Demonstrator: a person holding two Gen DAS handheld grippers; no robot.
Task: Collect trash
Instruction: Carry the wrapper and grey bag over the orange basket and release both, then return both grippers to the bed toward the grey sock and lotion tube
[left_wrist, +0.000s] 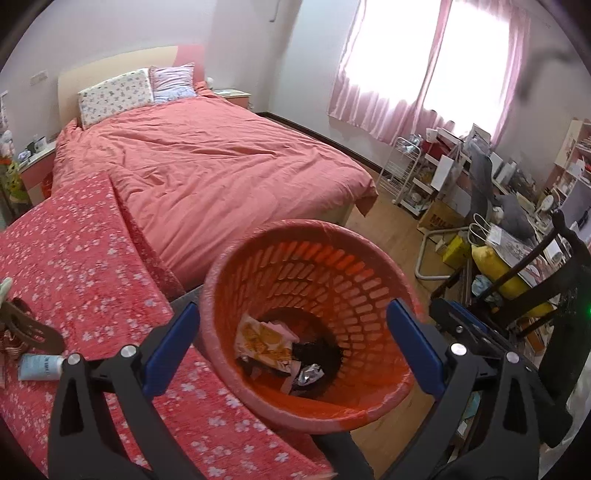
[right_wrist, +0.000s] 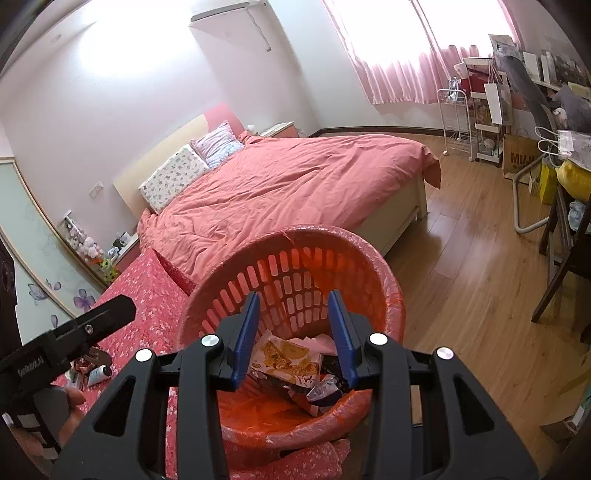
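Item: orange basket (left_wrist: 314, 325), straight ahead and below my left claw (left_wrist: 295, 347), wrappers (left_wrist: 264, 341) at its bottom. Left claw spread wide, empty. Right claw (right_wrist: 295, 332) half-parted over the same basket, gripping nothing.

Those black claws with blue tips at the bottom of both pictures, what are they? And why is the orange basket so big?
They are grabbing tools. A person holds one in each hand, and each tool carries a camera looking along its two fingers, so there are two pictures of the same bedroom. The left gripper has its fingers wide apart and holds nothing. The right gripper has its fingers closer together, also with nothing between them. Both hang over the basket, so it looks huge. Inside lies trash: a yellow wrapper and a foil scrap. Beside the basket is a flowered red cloth with a small tube on it. Behind is the bed.
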